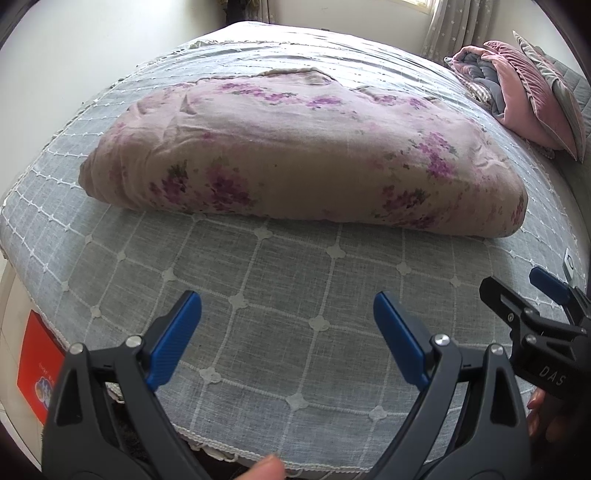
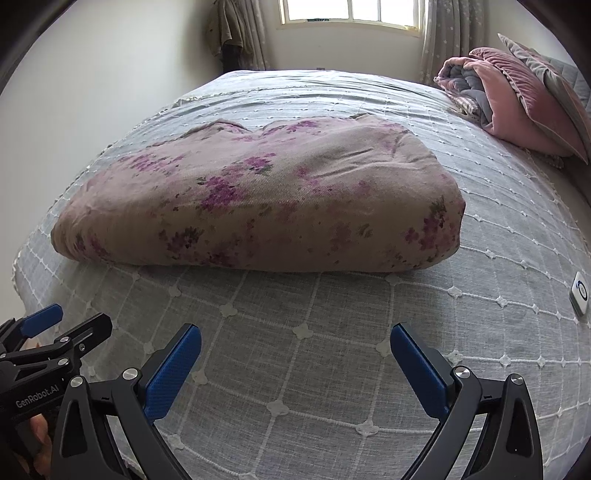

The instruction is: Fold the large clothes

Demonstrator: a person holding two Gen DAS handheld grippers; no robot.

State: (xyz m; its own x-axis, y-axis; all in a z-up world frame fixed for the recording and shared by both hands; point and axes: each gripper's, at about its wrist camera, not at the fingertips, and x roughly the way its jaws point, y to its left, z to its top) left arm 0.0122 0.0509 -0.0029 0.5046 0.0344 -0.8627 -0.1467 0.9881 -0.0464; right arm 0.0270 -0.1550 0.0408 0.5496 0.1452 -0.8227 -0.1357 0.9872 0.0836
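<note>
Floral quilt [image 1: 295, 155] lies folded into a thick pad on the middle of the bed, on a grey bedspread [image 1: 258, 295] with a white grid pattern. Its near edge is a rounded fold running straight across both views; the far edge is uneven, with loose layers showing. In the right wrist view the quilt [image 2: 258, 199] sits left of centre, its right corner blunt and thick.

Left gripper [image 1: 287, 306] hovers over bare bedspread short of the quilt's near fold, blue pads wide apart, nothing between them. Right gripper [image 2: 295, 341] likewise: jaws spread, empty, not touching the quilt. The two grippers are side by side, close together, each showing at the edge of the other's view.

A broad strip of bedspread lies between grippers and quilt. More bedspread shows to the quilt's right and beyond it. A pink pillow [image 2: 517, 110] and bundled bedding rest at the far right edge. A small white device [image 2: 580, 297] lies on the bedspread at right. A window [image 2: 351, 13] is behind the bed.
</note>
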